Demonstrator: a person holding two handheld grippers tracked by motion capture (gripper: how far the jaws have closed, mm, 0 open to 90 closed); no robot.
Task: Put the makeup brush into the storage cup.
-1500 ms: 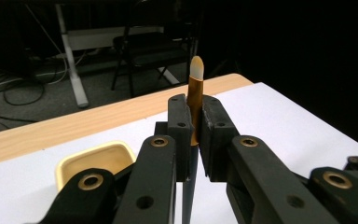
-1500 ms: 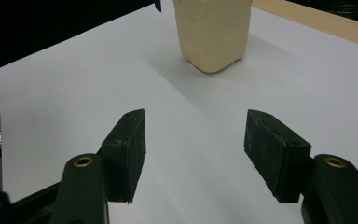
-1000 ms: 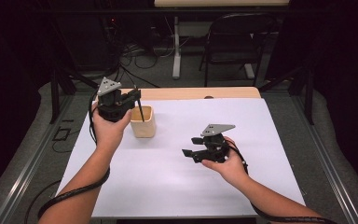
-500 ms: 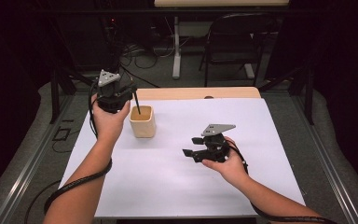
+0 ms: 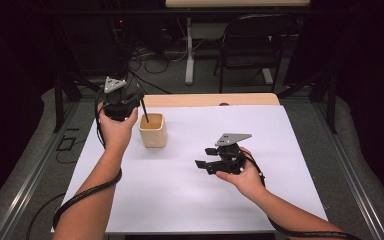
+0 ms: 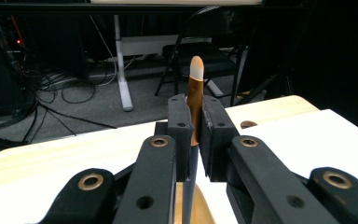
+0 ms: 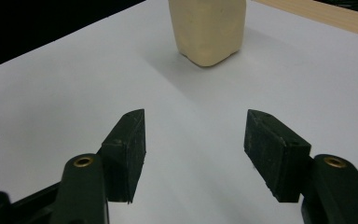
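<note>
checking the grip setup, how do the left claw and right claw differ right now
The left claw is shut on a thin brush; the right claw stands open with nothing between its jaws. The left is raised beside the beige cup; the right sits low over the white table, apart from it. Both are black and hand-held.

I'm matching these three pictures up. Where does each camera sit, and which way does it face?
High view: above the table's near edge, looking forward and down; both forearms, left gripper, right gripper.
Left gripper view: on that gripper, facing the chair; jaws clamp a brush.
Right gripper view: low, facing the cup; open jaws.
Shared: cup, white table.
</note>
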